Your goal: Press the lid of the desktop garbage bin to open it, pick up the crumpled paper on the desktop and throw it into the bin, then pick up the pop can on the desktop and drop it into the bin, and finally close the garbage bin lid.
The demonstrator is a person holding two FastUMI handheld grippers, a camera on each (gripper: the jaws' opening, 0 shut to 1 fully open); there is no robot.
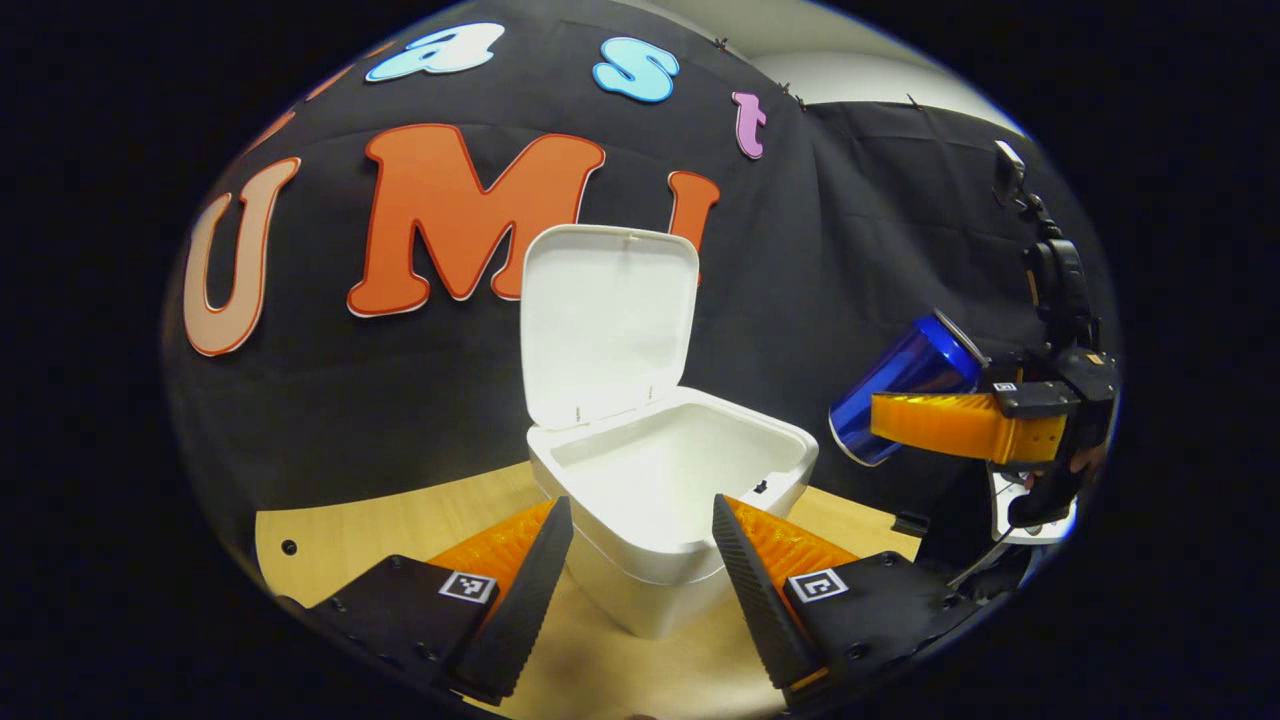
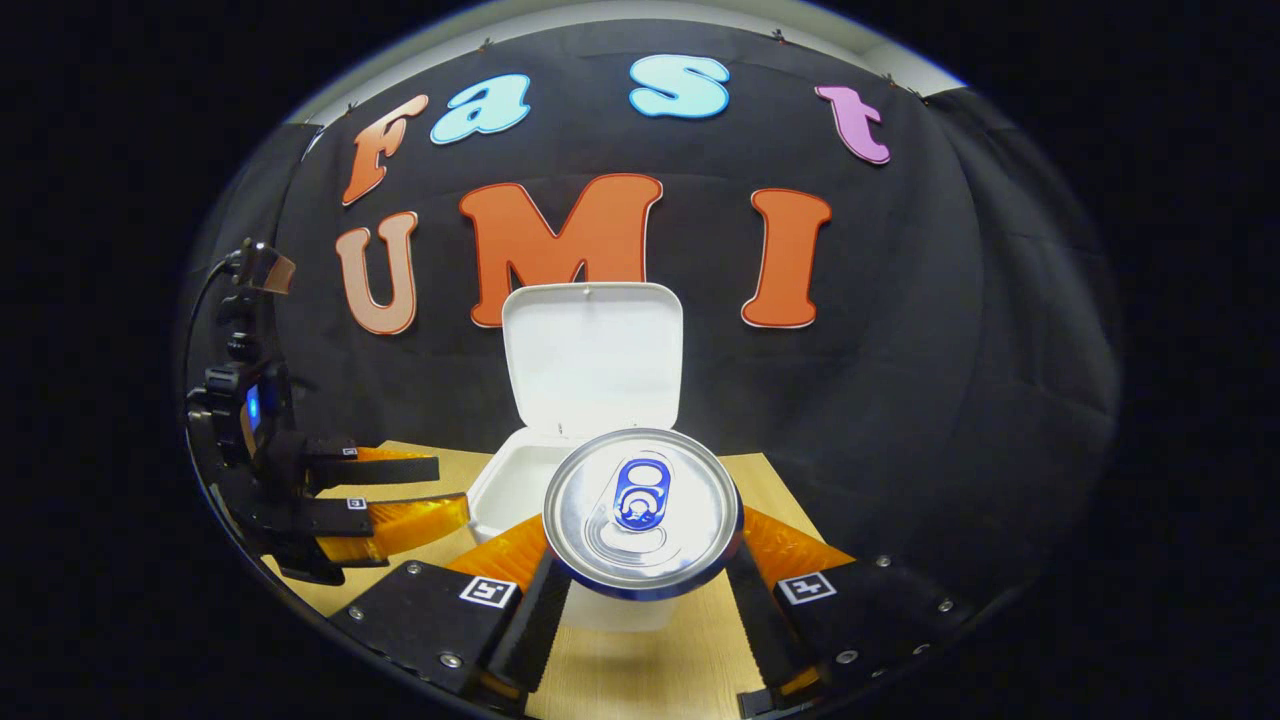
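You are pinching the pop can [image 2: 641, 512] between the right gripper [image 2: 645, 590]'s fingers, holding it in the air on its side, top toward the camera, off the bin's right side. The garbage bin [image 1: 668, 500] is standing on the table [image 1: 330, 535] near its back edge, lid [image 1: 608, 320] raised upright. Your left gripper [image 1: 640, 570] is hovering before the bin, jaws spread wide, gripping nothing.

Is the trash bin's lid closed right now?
No, the bin's white lid stands upright and open in the left gripper view, so you can see inside the bin.
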